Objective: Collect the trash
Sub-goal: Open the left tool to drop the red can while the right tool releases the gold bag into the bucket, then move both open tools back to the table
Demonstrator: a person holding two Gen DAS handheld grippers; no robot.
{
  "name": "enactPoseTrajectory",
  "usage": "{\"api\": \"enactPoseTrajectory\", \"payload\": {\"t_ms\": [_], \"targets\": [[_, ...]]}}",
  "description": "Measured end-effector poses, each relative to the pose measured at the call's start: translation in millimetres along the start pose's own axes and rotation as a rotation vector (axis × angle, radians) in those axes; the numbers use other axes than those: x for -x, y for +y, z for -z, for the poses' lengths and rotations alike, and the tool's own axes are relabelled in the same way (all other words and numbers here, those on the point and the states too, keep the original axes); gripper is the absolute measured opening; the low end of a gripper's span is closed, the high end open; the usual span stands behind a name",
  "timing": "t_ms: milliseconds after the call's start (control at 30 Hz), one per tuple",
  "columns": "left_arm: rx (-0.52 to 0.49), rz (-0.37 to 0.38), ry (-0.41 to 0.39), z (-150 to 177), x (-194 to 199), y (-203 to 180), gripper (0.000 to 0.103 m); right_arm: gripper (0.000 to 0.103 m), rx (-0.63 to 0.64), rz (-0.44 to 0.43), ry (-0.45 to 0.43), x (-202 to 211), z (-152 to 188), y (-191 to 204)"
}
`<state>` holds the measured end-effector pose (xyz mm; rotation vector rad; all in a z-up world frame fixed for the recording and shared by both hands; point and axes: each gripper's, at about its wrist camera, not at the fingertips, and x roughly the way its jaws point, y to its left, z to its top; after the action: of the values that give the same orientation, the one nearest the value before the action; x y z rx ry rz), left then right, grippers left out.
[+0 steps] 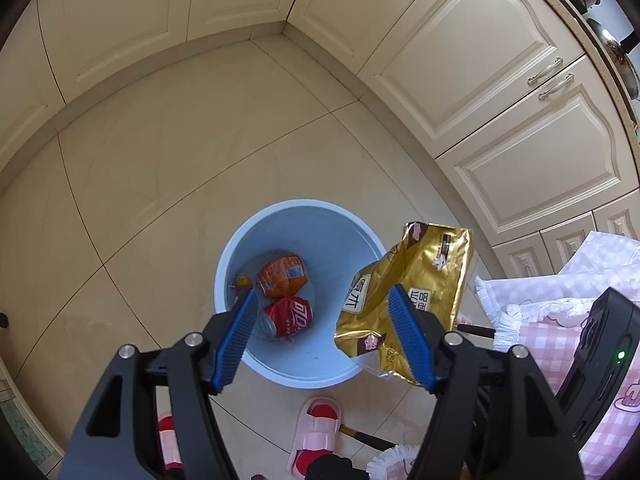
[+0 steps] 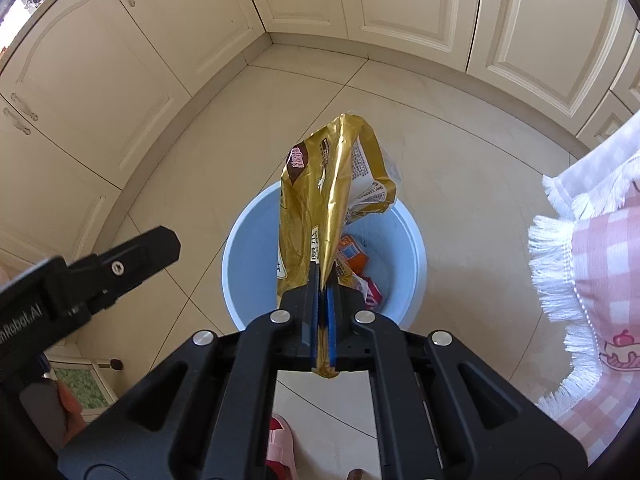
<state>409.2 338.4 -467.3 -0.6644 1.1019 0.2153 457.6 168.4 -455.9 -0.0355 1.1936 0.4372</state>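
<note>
The left gripper hung with its jaws spread wide and empty above the blue bin, where a crushed red can and an orange packet lay. The right gripper was clamped on a gold wrapper over the bin's rim.

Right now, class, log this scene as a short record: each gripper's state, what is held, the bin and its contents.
left gripper: open, empty, above the bin
right gripper: shut on gold wrapper
wrapper position: hanging over the bin, not yet dropped
bin: light blue, round, on tiled floor
bin contents: crushed red can, orange packet, a smaller scrap, unclear
</note>
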Motion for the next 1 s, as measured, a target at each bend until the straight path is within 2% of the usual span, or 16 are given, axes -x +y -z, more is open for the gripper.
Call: {"api": "enactPoseTrajectory", "payload": {"t_ms": [67,133,200,233,467,667,867,1000], "targets": [[-0.001,0.0,0.001,0,-1,-1,0.066,0.005,0.003,0.003,-0.002,2,0,2],[-0.002,0.002,0.0,0,0,-1,0.066,0.013,0.003,0.003,-0.005,4,0,3],[-0.004,0.003,-0.001,1,1,-2,0.066,0.04,0.002,0.007,-0.017,7,0,3],[-0.005,0.004,0.0,1,1,-2,0.066,0.042,0.006,0.009,-0.027,9,0,3],[-0.011,0.011,-0.012,2,8,-6,0.066,0.042,0.034,0.053,-0.06,26,1,5],[-0.055,0.002,-0.033,12,28,-17,0.066,0.042,0.07,0.092,-0.1,63,7,7],[-0.075,0.036,-0.14,44,90,-29,0.066,0.042,0.114,0.109,-0.177,130,18,4],[-0.119,0.046,-0.239,66,149,-47,0.066,0.042,0.141,0.116,-0.267,197,36,11]]}}
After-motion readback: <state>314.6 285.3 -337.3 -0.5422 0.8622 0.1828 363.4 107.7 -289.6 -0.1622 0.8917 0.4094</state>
